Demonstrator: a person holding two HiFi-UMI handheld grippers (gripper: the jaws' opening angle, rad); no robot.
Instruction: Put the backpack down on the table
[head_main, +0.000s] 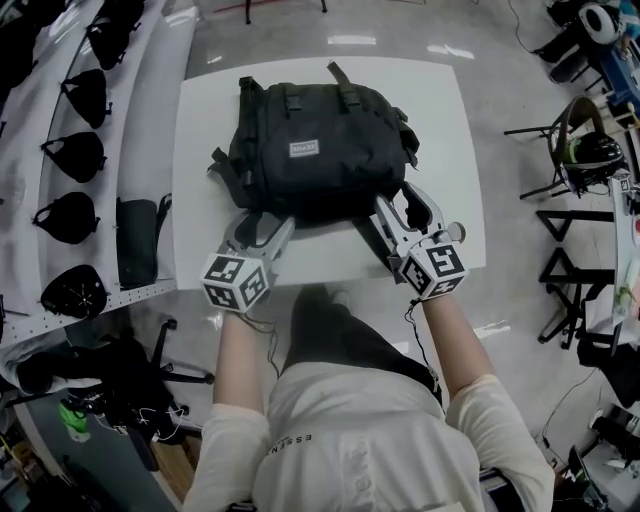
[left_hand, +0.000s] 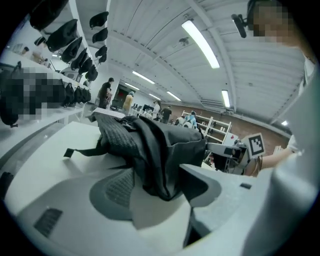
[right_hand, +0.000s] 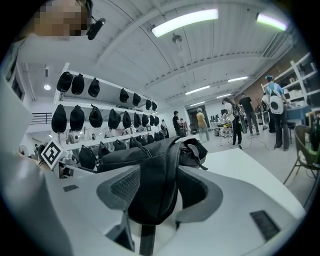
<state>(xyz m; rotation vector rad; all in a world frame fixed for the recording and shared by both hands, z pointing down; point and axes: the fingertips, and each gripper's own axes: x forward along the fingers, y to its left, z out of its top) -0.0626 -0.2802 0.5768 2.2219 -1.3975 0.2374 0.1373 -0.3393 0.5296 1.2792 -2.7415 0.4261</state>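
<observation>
The backpack (head_main: 318, 140) rests mid-tabletop (head_main: 450, 110). My left gripper (head_main: 262, 224) and right gripper (head_main: 405, 210) sit at its near edge, jaws spread, a strap (left_hand: 155, 165) lying loose inside each. If I pull back crooked, a strap could snag and drag the backpack toward the edge.

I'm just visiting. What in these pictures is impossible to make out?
- Label on the backpack: print too small, head view.
- Backpack's underside: hidden against the table, every view.
- Table legs: hidden under its top, head view.
- Distant people: too small, right gripper view.
</observation>
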